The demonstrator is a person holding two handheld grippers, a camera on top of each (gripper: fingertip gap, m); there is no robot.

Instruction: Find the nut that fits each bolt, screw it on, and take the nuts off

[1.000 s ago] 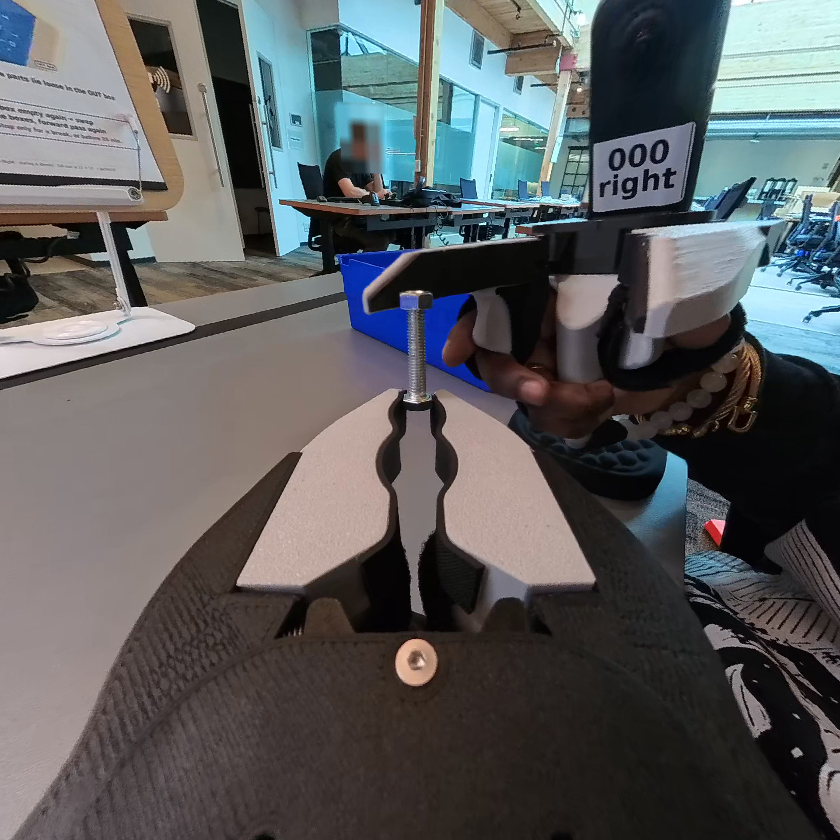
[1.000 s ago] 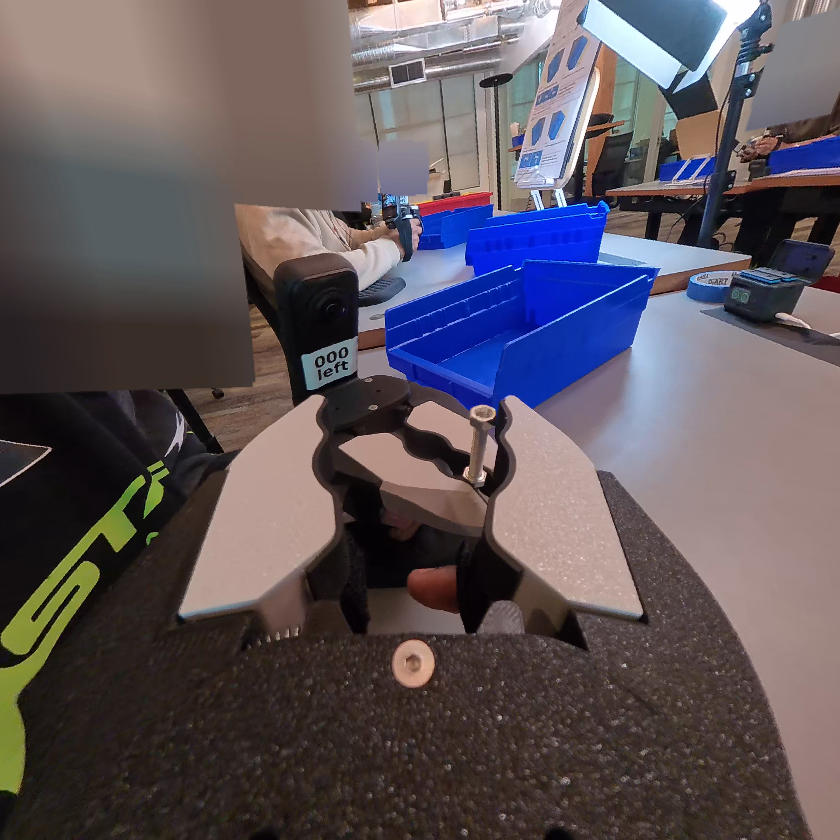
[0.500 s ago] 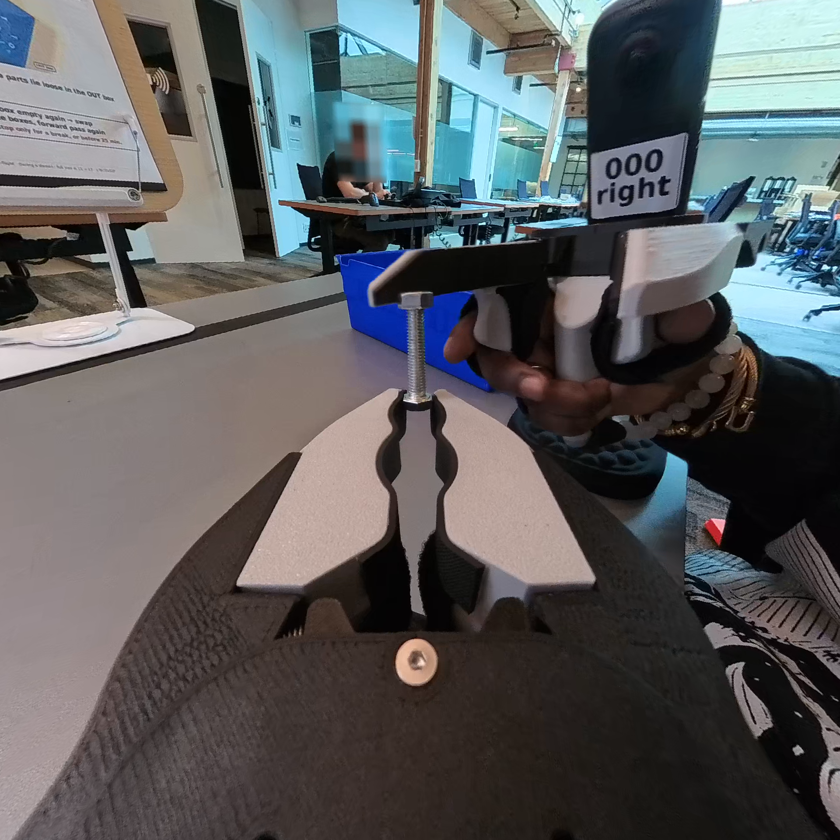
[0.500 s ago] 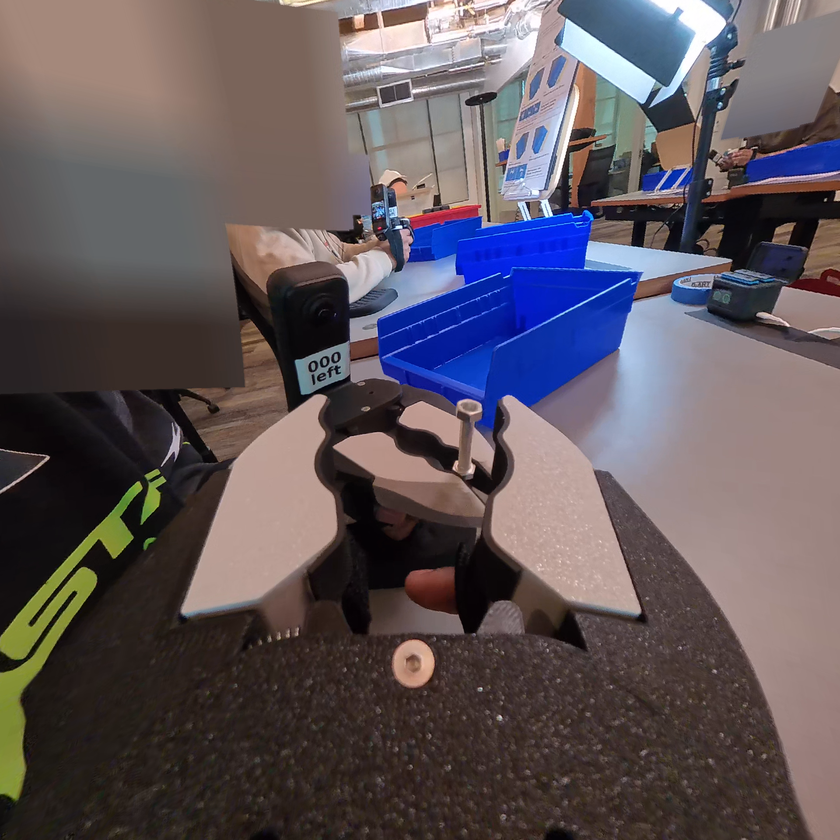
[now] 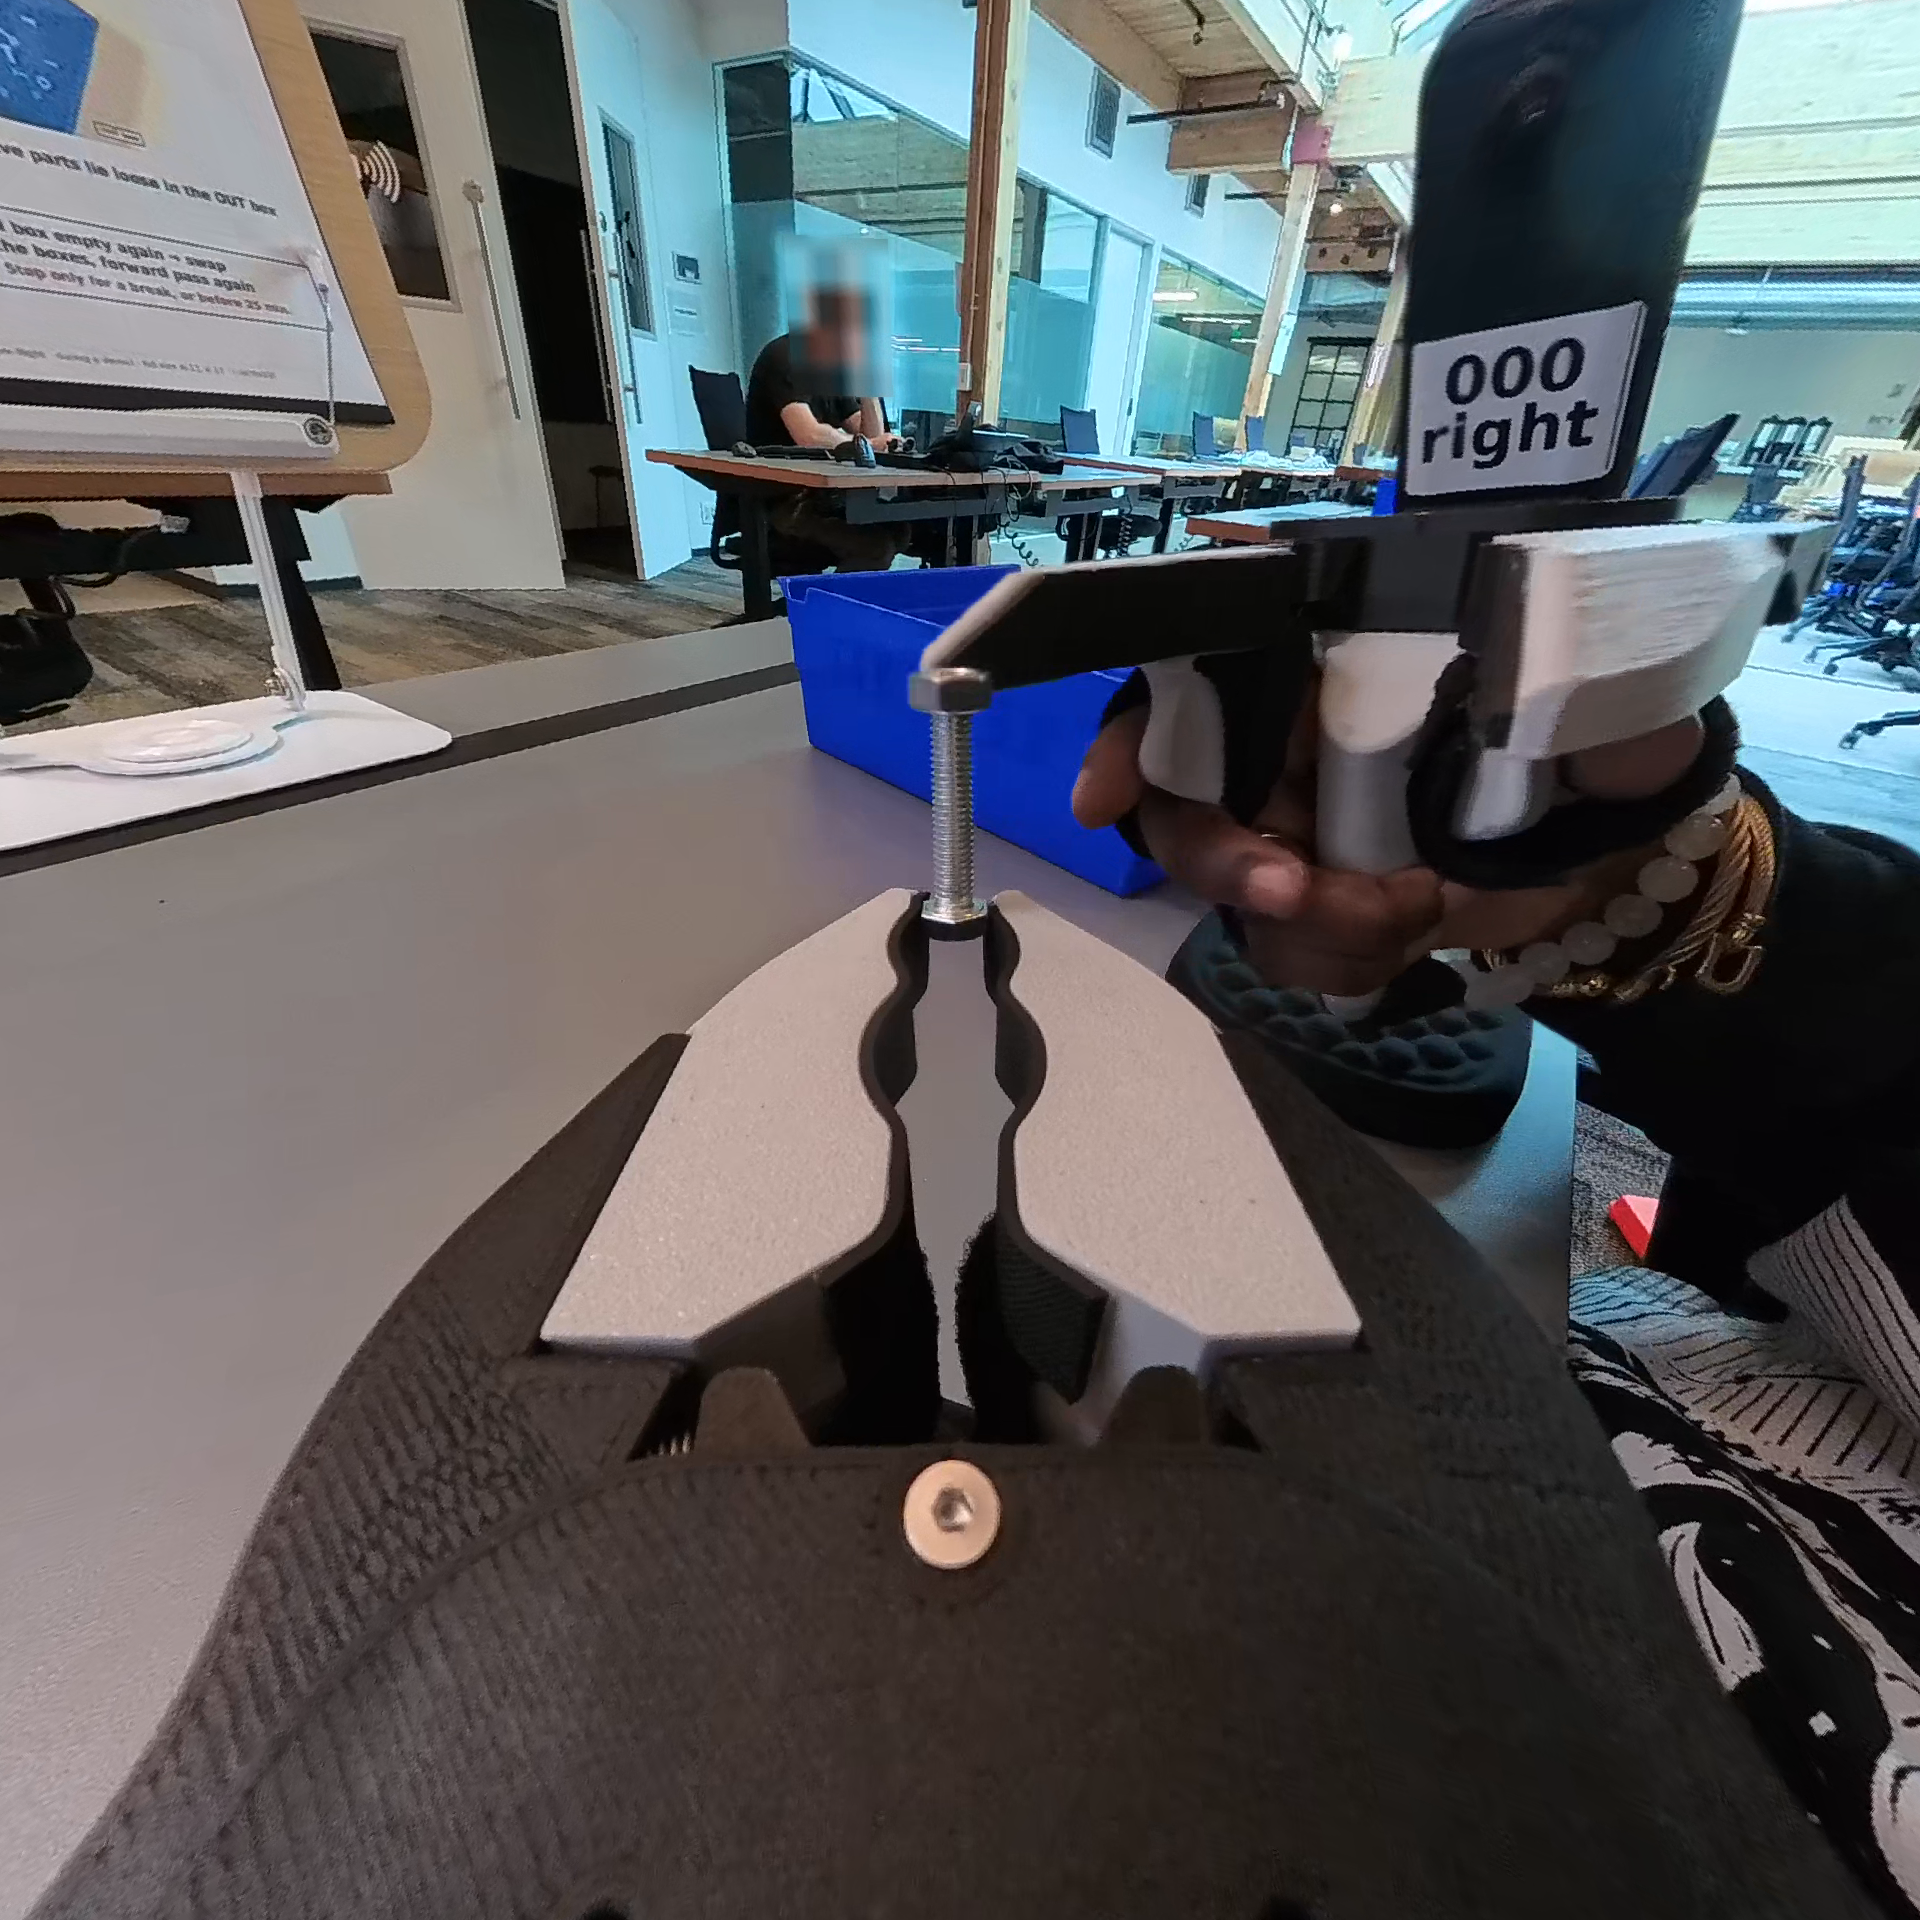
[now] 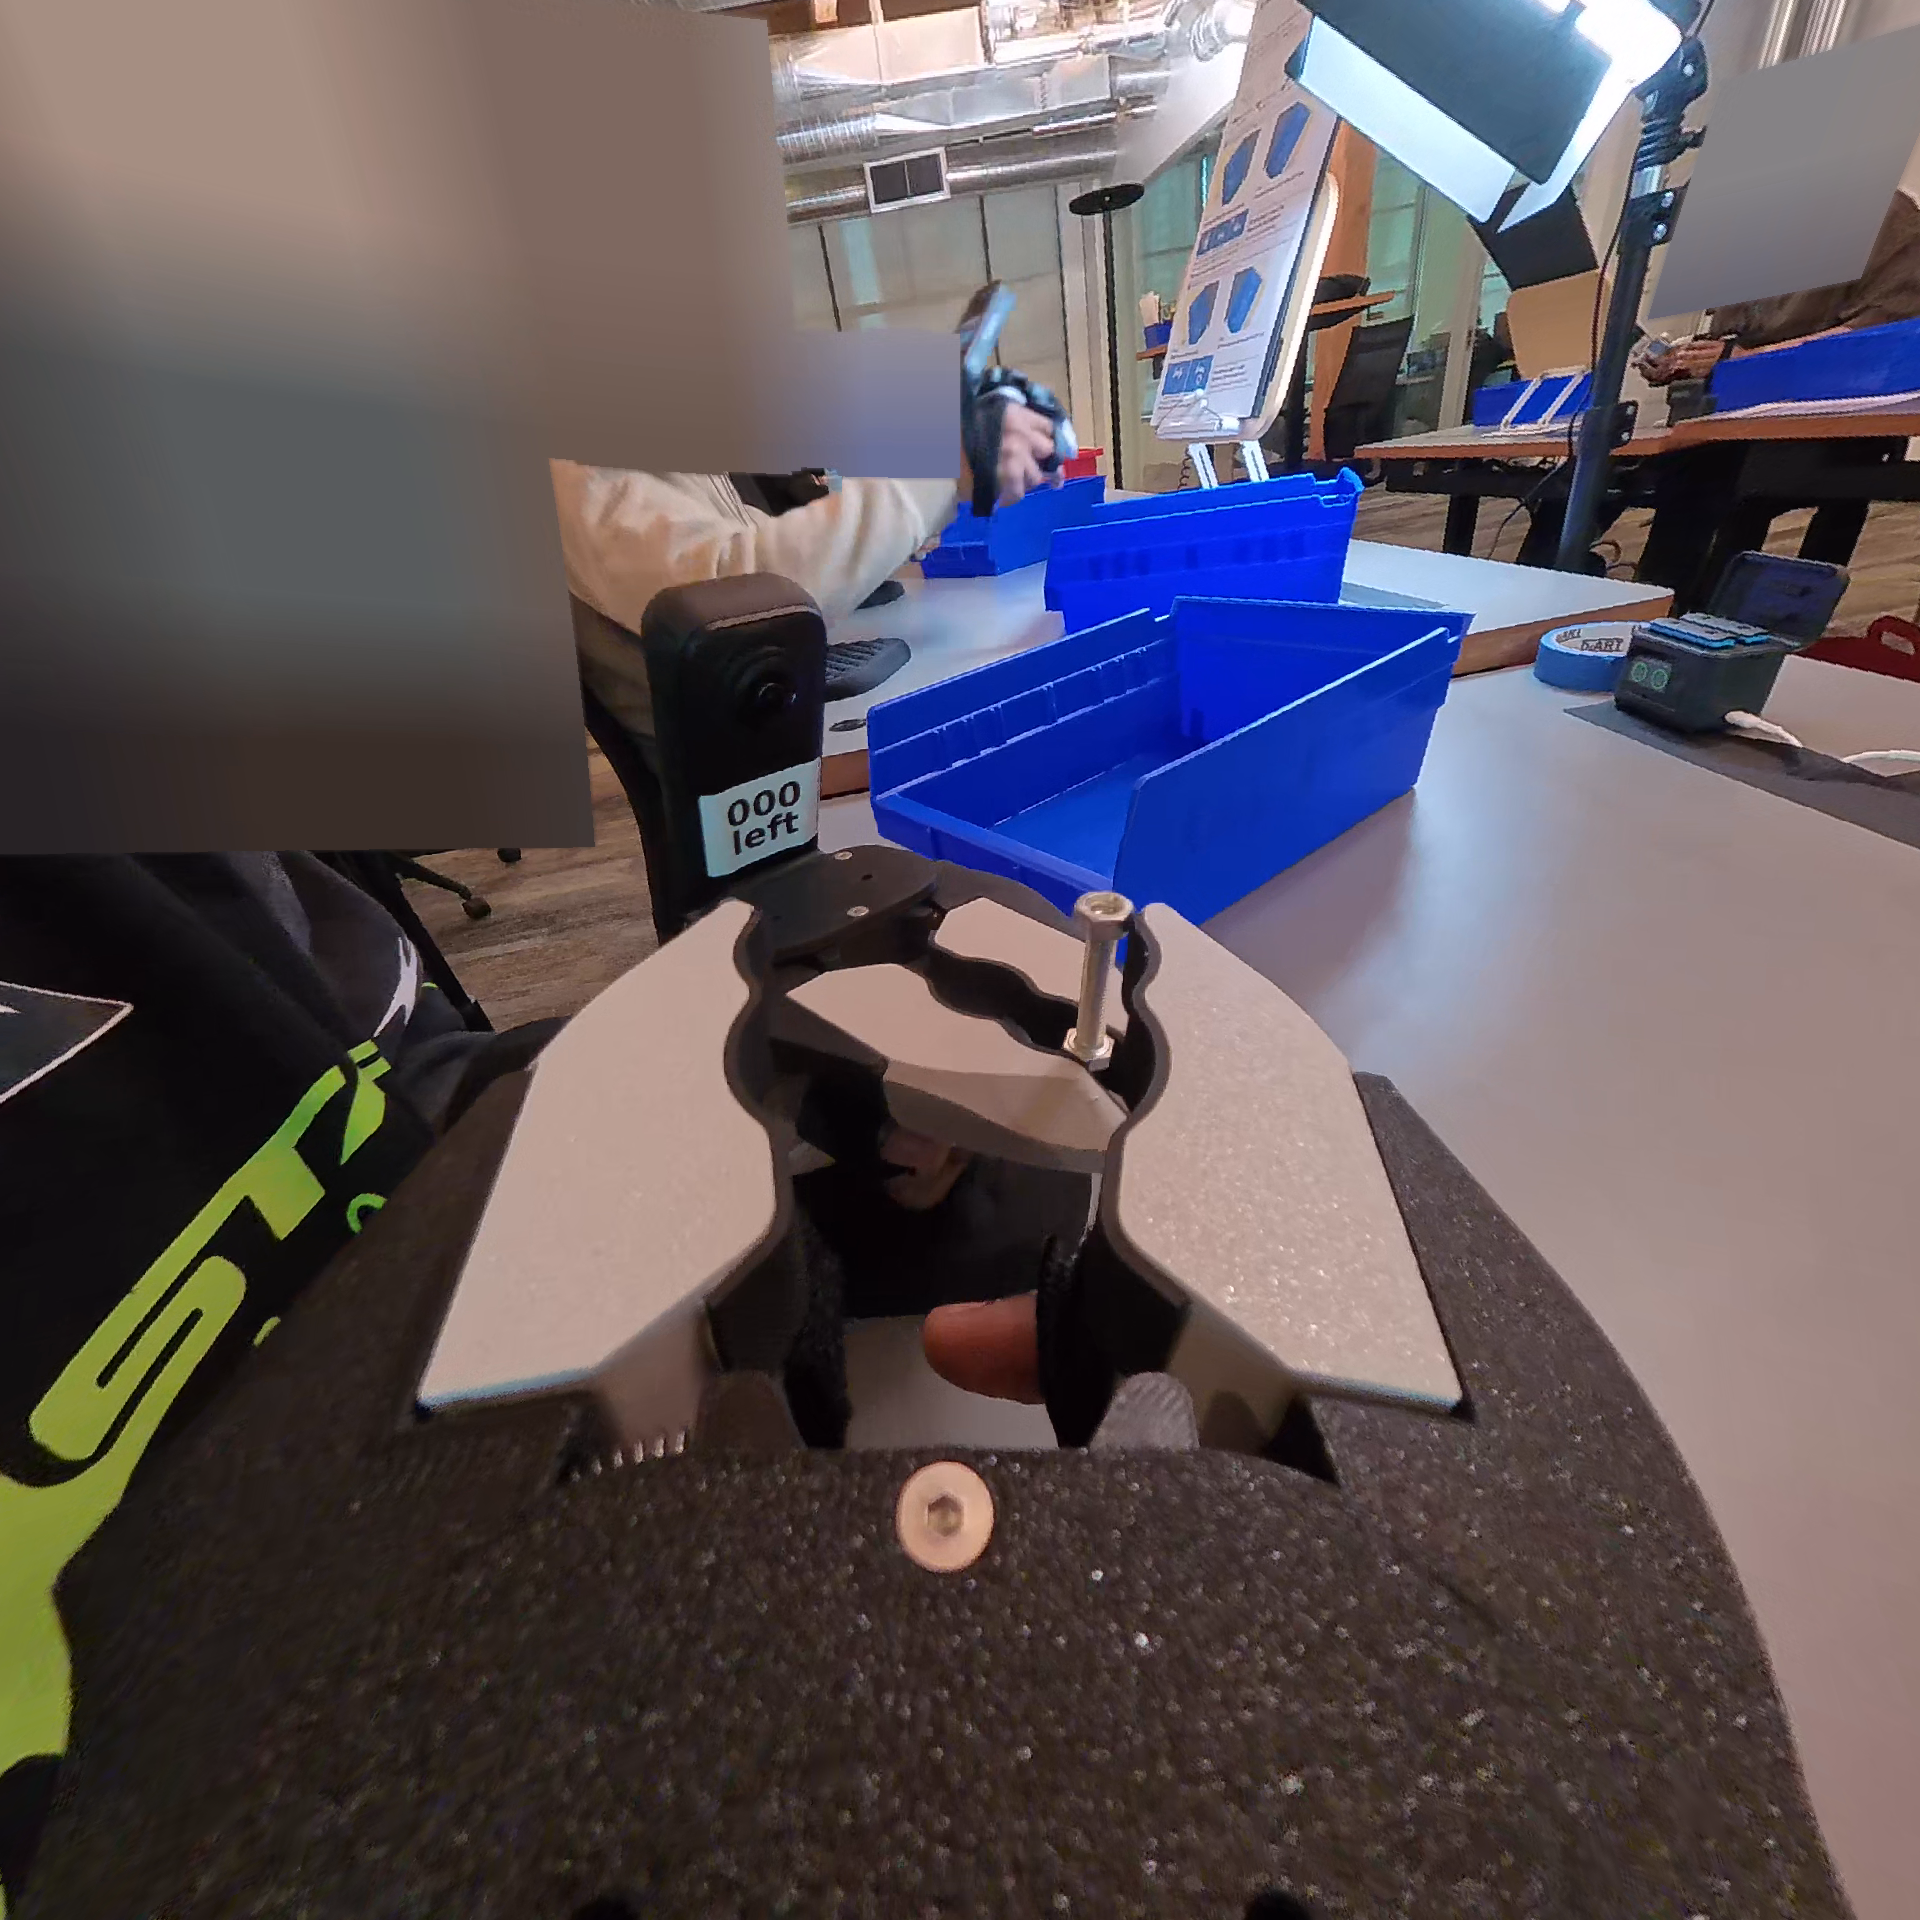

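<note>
Standing upright between the two grippers, the threaded silver steel bolt (image 5: 952, 805) has its long axis vertical, hex head up, and that axis is what the coming move turns on. The left gripper (image 5: 954, 920) has its jaws narrowed onto the small silver hex nut (image 5: 954, 914) at the bolt's lower end, both grey fingertips pressed to the nut's flats, so the bolt rises straight out of the jaw tips, well clear of the grey counter (image 5: 416, 987).

The right gripper (image 6: 940, 925) comes in level from the opposite side with its jaws wide. In its own view the bolt stands inside the gap, close against the right-hand finger (image 6: 1226, 1091) and far from the other; whether that finger touches the shank cannot be told. From the left wrist view, one right fingertip lies at the height of the bolt head (image 5: 948, 688).

Judging from this, the nearer hand to the head is the right, and shutting there would want the bolt centred first. A blue plastic bin (image 6: 1195, 748) sits beyond on the counter.
</note>
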